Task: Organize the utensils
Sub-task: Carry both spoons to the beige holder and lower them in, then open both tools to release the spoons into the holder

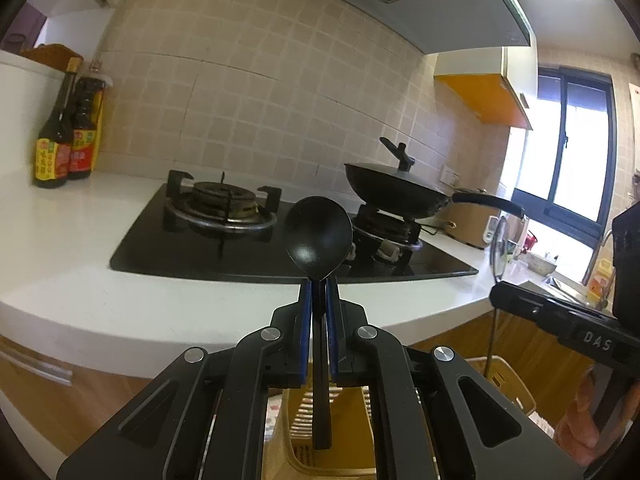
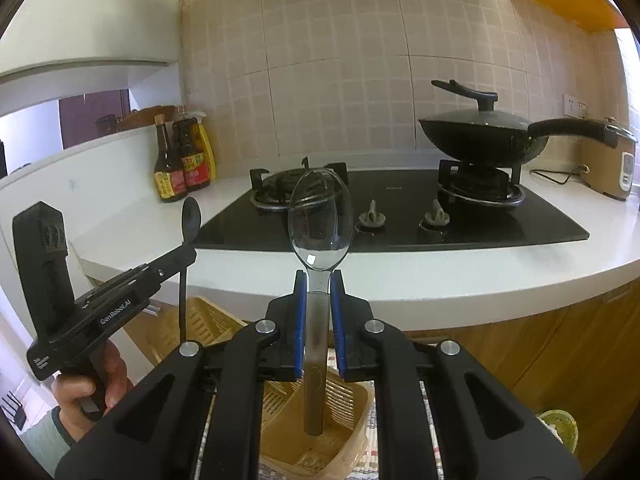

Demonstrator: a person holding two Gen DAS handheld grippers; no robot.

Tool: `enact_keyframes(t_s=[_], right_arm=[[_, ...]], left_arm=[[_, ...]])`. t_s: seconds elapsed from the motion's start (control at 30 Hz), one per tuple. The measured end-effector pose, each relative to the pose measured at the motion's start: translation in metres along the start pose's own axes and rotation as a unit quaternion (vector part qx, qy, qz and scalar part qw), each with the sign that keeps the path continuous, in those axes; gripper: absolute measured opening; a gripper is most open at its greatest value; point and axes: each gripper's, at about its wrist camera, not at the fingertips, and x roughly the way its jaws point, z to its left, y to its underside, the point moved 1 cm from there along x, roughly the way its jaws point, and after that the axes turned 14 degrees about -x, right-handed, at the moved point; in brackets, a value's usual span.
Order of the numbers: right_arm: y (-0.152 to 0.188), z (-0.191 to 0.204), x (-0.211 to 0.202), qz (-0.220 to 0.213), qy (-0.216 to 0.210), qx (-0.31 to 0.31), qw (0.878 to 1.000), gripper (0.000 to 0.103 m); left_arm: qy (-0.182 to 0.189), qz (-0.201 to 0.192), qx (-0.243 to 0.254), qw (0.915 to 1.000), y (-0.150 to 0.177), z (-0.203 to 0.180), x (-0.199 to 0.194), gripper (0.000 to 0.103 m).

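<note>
My left gripper (image 1: 319,286) is shut on a black spoon (image 1: 318,234), held upright with the bowl up; its handle hangs down over a tan slotted basket (image 1: 508,380). My right gripper (image 2: 319,280) is shut on a shiny metal spoon (image 2: 321,220), also upright, with its handle end above the tan basket (image 2: 348,404). In the right wrist view the left gripper (image 2: 188,252) with the black spoon (image 2: 191,216) shows at the left. In the left wrist view the right gripper's body (image 1: 560,316) shows at the right edge.
A white counter (image 1: 80,240) holds a black gas hob (image 1: 224,248) with a lidded black wok (image 1: 394,190) on the right burner. Sauce bottles (image 1: 66,140) stand at the back left. A rice cooker (image 2: 612,164) sits at the right. Wooden cabinet fronts (image 2: 540,344) are below.
</note>
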Motion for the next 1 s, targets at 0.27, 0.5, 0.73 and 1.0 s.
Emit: enact_keyframes(t_s=[0.27, 0.5, 0.73, 1.0], right_arm=[[0.014, 0.000, 0.000, 0.016, -0.011, 0.007, 1.000, 0.011], [0.029, 0.000, -0.023, 0.032, -0.020, 0.013, 0.999, 0.029], [0.032, 0.001, -0.064, 0.042, -0.017, 0.026, 0.999, 0.029], [0.039, 0.014, -0.118, 0.069, -0.006, 0.021, 0.997, 0.029]], left_arm=[[0.005, 0.006, 0.000, 1.0000, 0.010, 0.004, -0.003, 0.023], [0.000, 0.010, -0.010, 0.9999, 0.016, 0.003, -0.026, 0.049], [-0.009, 0.012, -0.011, 0.9998, 0.021, -0.003, -0.068, 0.049], [-0.025, 0.062, -0.018, 0.9976, 0.024, -0.021, -0.123, 0.052]])
